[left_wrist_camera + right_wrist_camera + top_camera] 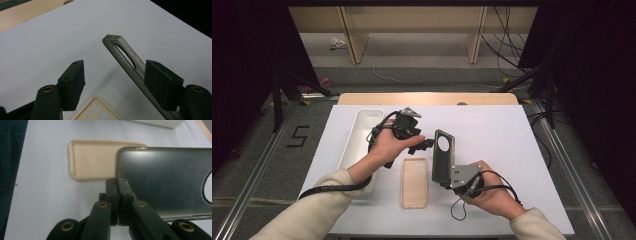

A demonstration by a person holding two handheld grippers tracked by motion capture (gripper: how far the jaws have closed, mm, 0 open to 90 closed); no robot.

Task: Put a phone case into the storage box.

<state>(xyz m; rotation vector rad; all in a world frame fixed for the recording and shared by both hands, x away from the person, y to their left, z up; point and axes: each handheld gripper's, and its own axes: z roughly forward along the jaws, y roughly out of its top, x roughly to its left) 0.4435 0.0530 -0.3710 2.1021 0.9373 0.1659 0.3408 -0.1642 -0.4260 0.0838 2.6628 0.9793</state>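
Pinching the dark phone case (443, 157) by its lower edge, the right claw (451, 181) holds it upright above the desk (512, 150). Beside it lies the beige case (414, 182). Farther off, the left claw (428, 144) straddles the dark case's top, seemingly not yet clamped.

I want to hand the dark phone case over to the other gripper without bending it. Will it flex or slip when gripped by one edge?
The dark phone case is a thin shell, so it probably weighs little. The right gripper, shut on one edge, holds it upright with no visible sag, suggesting moderate stiffness. Its big camera cutout may let that end flex, and its glossy surface could slip between the left gripper's open jaws.
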